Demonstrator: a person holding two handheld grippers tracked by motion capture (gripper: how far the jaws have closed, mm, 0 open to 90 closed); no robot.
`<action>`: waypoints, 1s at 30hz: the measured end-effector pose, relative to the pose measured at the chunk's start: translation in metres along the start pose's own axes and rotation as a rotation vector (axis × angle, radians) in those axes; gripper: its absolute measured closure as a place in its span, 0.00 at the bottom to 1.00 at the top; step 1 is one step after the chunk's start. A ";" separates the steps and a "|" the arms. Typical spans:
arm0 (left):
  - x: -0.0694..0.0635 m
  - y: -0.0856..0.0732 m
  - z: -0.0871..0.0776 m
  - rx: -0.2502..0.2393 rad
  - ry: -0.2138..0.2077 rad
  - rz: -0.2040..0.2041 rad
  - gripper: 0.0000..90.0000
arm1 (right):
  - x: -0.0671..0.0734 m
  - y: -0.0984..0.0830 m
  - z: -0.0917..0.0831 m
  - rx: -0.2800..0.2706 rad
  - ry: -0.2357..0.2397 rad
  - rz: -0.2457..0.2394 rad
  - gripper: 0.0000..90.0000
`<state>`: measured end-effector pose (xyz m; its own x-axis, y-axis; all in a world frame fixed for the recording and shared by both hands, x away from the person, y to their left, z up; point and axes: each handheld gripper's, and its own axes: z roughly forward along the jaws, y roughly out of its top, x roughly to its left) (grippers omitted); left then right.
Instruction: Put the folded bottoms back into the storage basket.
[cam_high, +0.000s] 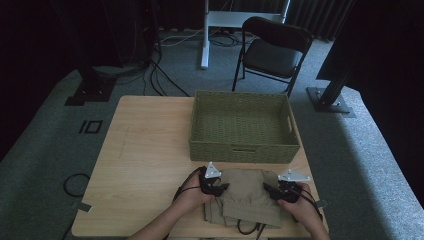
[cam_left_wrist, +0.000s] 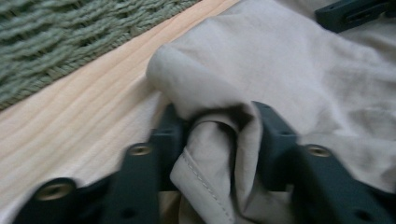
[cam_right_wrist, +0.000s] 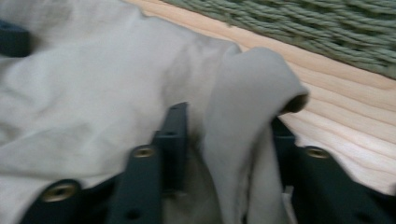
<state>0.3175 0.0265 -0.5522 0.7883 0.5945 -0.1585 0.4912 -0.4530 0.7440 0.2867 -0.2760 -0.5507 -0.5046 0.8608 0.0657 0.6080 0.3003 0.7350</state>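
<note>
As the woven basket (cam_high: 244, 125) sits just beyond them, the left hand-held gripper (cam_left_wrist: 219, 135) and right hand-held gripper (cam_right_wrist: 229, 135) each pinch a fold of the beige garment (cam_high: 248, 195); both rest on the table (cam_high: 145, 165).

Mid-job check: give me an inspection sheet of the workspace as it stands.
Surface: wooden table, bare at left.
Job's things: beige garment folded at near edge; empty woven basket just behind it.
Clutter: nothing seen.
Grippers: left gripper and right gripper each pinch a garment fold at its side.
Cables: gripper cable under garment's near edge; floor cables.
Surroundings: folding chair, dark curtains.
</note>
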 end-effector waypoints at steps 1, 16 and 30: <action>0.000 0.000 0.000 -0.001 -0.010 -0.009 0.79 | 0.001 0.001 0.000 0.005 0.007 -0.004 0.74; 0.006 0.013 -0.018 -0.008 -0.054 -0.012 0.91 | 0.003 0.013 -0.007 -0.002 0.067 0.045 0.92; 0.014 0.031 -0.046 -0.120 -0.064 -0.026 0.91 | 0.006 0.042 -0.028 -0.089 0.123 0.054 0.92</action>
<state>0.3270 0.0512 -0.5020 0.7998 0.5597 -0.2169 0.4671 -0.3534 0.8105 0.2915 -0.2699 -0.5005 -0.5471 0.8163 0.1853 0.5825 0.2123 0.7846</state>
